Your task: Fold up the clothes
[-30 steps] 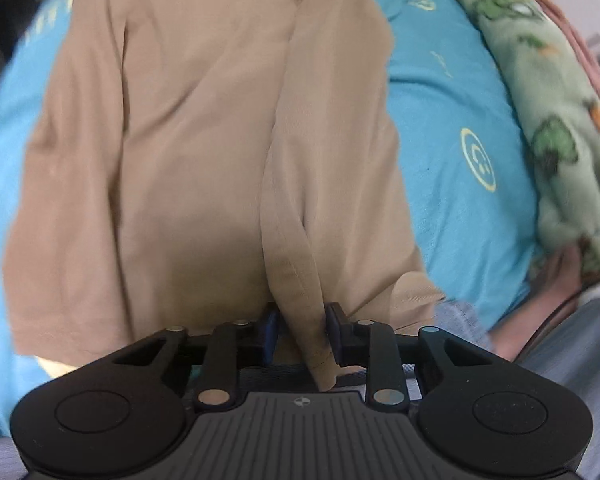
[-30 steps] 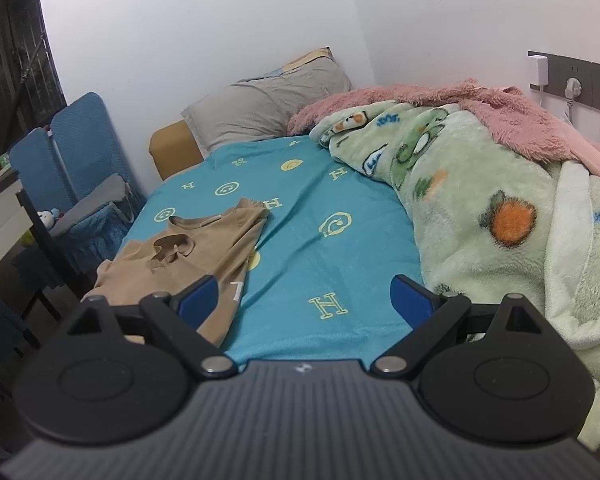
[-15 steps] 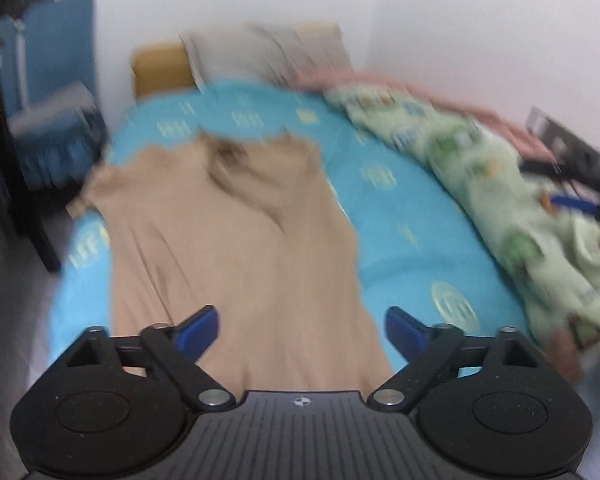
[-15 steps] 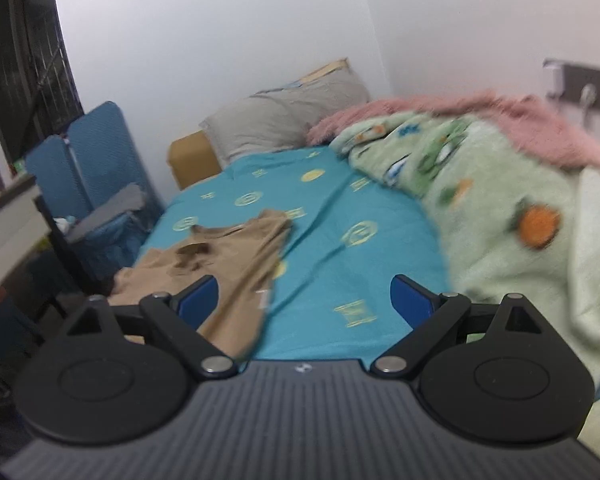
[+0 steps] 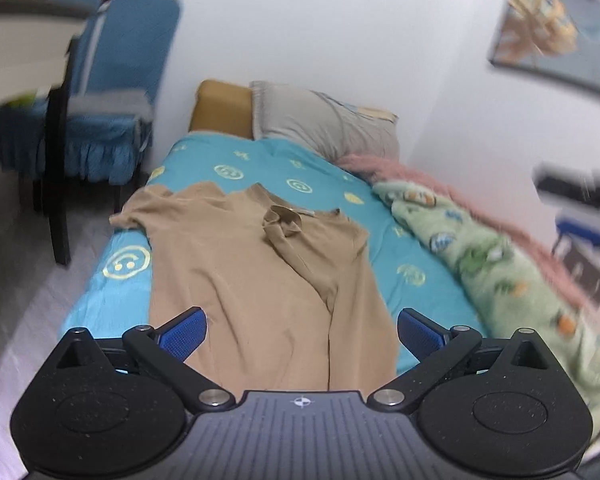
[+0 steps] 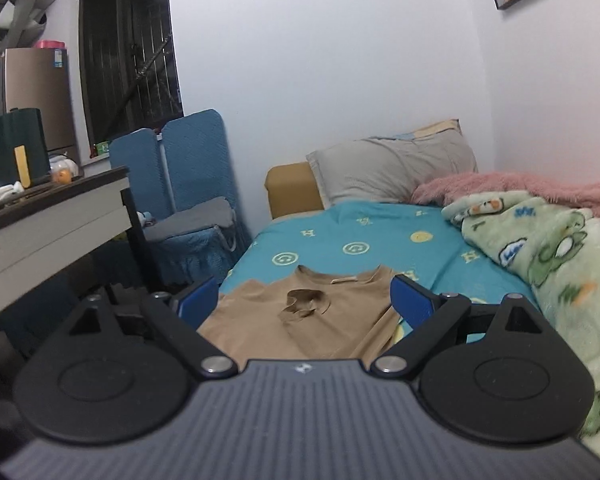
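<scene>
A tan short-sleeved shirt (image 5: pixel 260 280) lies on the teal bed sheet (image 5: pixel 300 176), collar toward the pillow. Its right side is folded over toward the middle, leaving a long crease down the front. My left gripper (image 5: pixel 302 332) hovers above the shirt's near hem. Its jaws are opening wide, with nothing between the blue pads (image 5: pixel 186 334). In the right wrist view the same shirt (image 6: pixel 260 320) shows from a low angle. My right gripper (image 6: pixel 305 300) is open and empty, just in front of the shirt.
A green cartoon blanket (image 5: pixel 480 264) over a pink one fills the bed's right side. A grey pillow (image 5: pixel 324 124) leans at the head. Blue-covered chairs (image 5: pixel 112 120) and a desk (image 6: pixel 40 232) stand left of the bed. Bare sheet lies right of the shirt.
My left gripper let go of the shirt's folded edge, opened wide, rose and tilted up to look along the bed. My right gripper swung left until the shirt lies between its fingers.
</scene>
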A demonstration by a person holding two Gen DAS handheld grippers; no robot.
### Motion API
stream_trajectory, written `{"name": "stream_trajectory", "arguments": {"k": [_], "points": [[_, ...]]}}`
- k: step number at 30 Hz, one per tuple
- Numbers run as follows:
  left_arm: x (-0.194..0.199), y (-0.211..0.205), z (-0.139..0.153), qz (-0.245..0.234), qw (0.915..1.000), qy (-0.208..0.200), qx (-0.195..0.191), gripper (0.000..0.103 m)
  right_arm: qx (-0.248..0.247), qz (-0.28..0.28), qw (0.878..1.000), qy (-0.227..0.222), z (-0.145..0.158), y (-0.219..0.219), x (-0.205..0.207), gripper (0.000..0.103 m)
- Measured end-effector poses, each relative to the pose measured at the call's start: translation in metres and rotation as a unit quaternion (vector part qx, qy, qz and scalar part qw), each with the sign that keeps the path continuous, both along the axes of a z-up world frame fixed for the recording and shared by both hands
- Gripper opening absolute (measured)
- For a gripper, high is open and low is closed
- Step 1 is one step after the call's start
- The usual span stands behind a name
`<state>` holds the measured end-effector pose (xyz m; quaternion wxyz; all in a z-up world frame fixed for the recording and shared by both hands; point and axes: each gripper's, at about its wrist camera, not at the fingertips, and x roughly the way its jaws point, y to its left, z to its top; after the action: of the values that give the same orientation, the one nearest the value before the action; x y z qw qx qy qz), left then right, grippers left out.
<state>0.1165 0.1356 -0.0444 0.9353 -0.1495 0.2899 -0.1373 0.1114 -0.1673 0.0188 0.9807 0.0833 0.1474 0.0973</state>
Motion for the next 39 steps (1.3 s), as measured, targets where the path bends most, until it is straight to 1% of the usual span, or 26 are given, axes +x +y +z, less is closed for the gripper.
{"name": "stream_trajectory", "arguments": {"k": [2, 3, 6, 8, 10, 13, 17, 18, 19, 20, 21, 22, 23, 24, 25, 26, 27, 28, 29, 31, 33, 35, 37, 39], "points": [[0.029, 0.020, -0.002, 0.020, 0.9985, 0.030, -0.041, 0.103, 0.014, -0.006, 1.000, 0.017, -0.012, -0.005, 0.006, 0.094], [0.047, 0.031, -0.005, 0.038, 0.9958, 0.053, -0.064, 0.103, 0.020, -0.009, 0.999, 0.025, -0.019, -0.008, 0.011, 0.094], [0.101, 0.063, -0.022, 0.091, 0.9837, 0.102, -0.117, 0.103, 0.034, -0.011, 0.998, 0.048, -0.042, -0.012, 0.023, 0.094], [0.136, 0.084, -0.042, 0.126, 0.9744, 0.125, -0.138, 0.103, 0.032, -0.009, 0.997, 0.070, -0.057, -0.010, 0.031, 0.094], [0.169, 0.103, -0.068, 0.151, 0.9656, 0.151, -0.148, 0.103, 0.032, -0.004, 0.995, 0.091, -0.066, -0.008, 0.041, 0.094], [0.213, 0.128, -0.102, 0.181, 0.9542, 0.169, -0.168, 0.102, 0.054, 0.004, 0.992, 0.113, -0.074, -0.008, 0.056, 0.094], [0.267, 0.151, -0.138, 0.229, 0.9424, 0.159, -0.185, 0.102, 0.072, 0.014, 0.989, 0.130, -0.083, -0.004, 0.076, 0.094], [0.280, 0.154, -0.146, 0.239, 0.9399, 0.158, -0.187, 0.100, 0.070, 0.016, 0.988, 0.133, -0.086, -0.003, 0.081, 0.094], [0.293, 0.156, -0.151, 0.247, 0.9393, 0.153, -0.182, 0.100, 0.065, 0.018, 0.988, 0.138, -0.089, -0.001, 0.086, 0.094], [0.304, 0.158, -0.155, 0.256, 0.9397, 0.147, -0.173, 0.097, 0.062, 0.019, 0.988, 0.143, -0.093, 0.001, 0.091, 0.094], [0.316, 0.160, -0.159, 0.265, 0.9399, 0.140, -0.164, 0.090, 0.062, 0.020, 0.987, 0.149, -0.096, 0.002, 0.097, 0.094], [0.326, 0.162, -0.164, 0.273, 0.9387, 0.136, -0.161, 0.087, 0.065, 0.021, 0.985, 0.156, -0.100, 0.003, 0.102, 0.094], [0.334, 0.164, -0.168, 0.279, 0.9371, 0.134, -0.161, 0.081, 0.070, 0.023, 0.984, 0.163, -0.103, 0.004, 0.108, 0.094], [0.340, 0.164, -0.170, 0.286, 0.9367, 0.128, -0.157, 0.061, 0.072, 0.025, 0.982, 0.170, -0.107, 0.006, 0.113, 0.094], [0.346, 0.164, -0.170, 0.288, 0.9377, 0.124, -0.150, 0.052, 0.073, 0.026, 0.981, 0.176, -0.109, 0.007, 0.118, 0.094], [0.352, 0.163, -0.168, 0.285, 0.9405, 0.124, -0.138, 0.036, 0.074, 0.027, 0.980, 0.181, -0.111, 0.008, 0.122, 0.094], [0.357, 0.161, -0.166, 0.280, 0.9448, 0.121, -0.119, 0.009, 0.076, 0.027, 0.979, 0.185, -0.113, 0.009, 0.124, 0.094], [0.361, 0.157, -0.161, 0.272, 0.9507, 0.116, -0.091, 0.005, 0.079, 0.027, 0.979, 0.187, -0.114, 0.009, 0.126, 0.094], [0.364, 0.151, -0.154, 0.266, 0.9560, 0.106, -0.062, 0.005, 0.083, 0.027, 0.979, 0.186, -0.113, 0.009, 0.127, 0.094], [0.363, 0.135, -0.136, 0.258, 0.9634, 0.072, 0.004, 0.004, 0.089, 0.028, 0.978, 0.185, -0.112, 0.007, 0.127, 0.094], [0.361, 0.118, -0.117, 0.247, 0.9661, 0.039, 0.066, 0.004, 0.093, 0.027, 0.979, 0.180, -0.109, 0.004, 0.122, 0.094], [0.355, 0.094, -0.095, 0.226, 0.9671, 0.010, 0.116, 0.004, 0.091, 0.023, 0.981, 0.172, -0.106, 0.000, 0.117, 0.094], [0.349, 0.063, -0.070, 0.189, 0.9688, -0.016, 0.159, 0.004, 0.090, 0.015, 0.982, 0.167, -0.102, -0.004, 0.113, 0.094], [0.344, 0.029, -0.046, 0.147, 0.9683, -0.043, 0.197, 0.004, 0.088, 0.006, 0.983, 0.163, -0.099, -0.008, 0.109, 0.094]]}}
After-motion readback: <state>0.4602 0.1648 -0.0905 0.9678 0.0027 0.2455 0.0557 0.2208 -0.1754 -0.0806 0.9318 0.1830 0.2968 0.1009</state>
